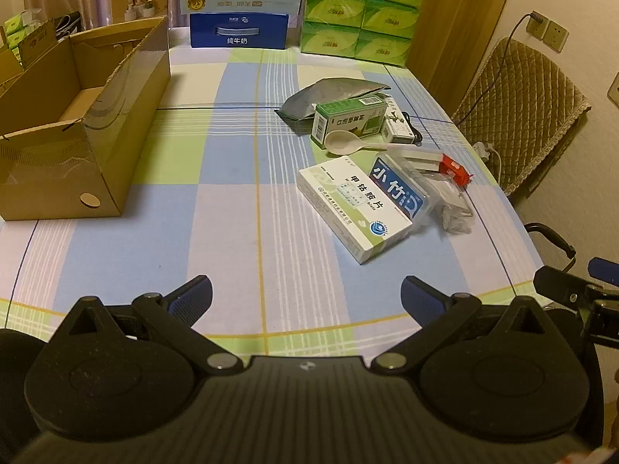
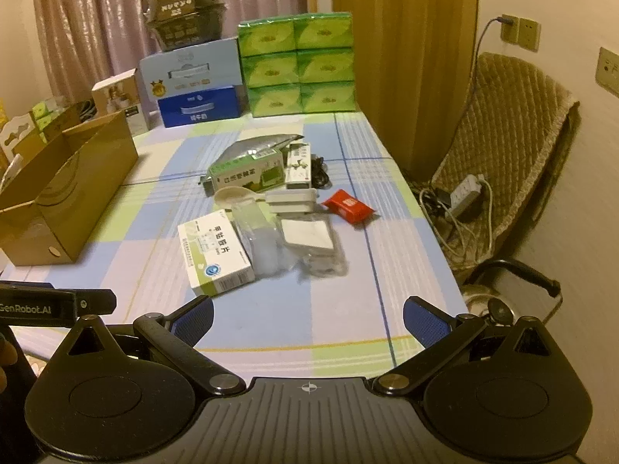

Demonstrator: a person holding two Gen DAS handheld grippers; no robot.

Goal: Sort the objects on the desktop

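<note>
A pile of small items lies on the checked tablecloth: a white medicine box (image 1: 354, 208) (image 2: 214, 257), a clear box with a blue label (image 1: 400, 189), a green box (image 1: 350, 120) (image 2: 247, 176), a white spoon (image 1: 344, 143) (image 2: 232, 195), a silver pouch (image 1: 329, 94) (image 2: 263, 141), a red packet (image 1: 456, 168) (image 2: 348, 207) and a clear bag (image 2: 309, 239). An open cardboard box (image 1: 77, 123) (image 2: 65, 181) stands at the left. My left gripper (image 1: 305, 297) and right gripper (image 2: 307, 315) are open and empty, above the near table edge.
Milk cartons (image 1: 240, 11) and stacked green tissue packs (image 1: 359, 11) (image 2: 298, 63) stand at the table's far end. A padded chair (image 2: 510, 154) with a power strip (image 2: 462, 195) is to the right. The left gripper's body (image 2: 38, 305) shows at the right wrist view's left edge.
</note>
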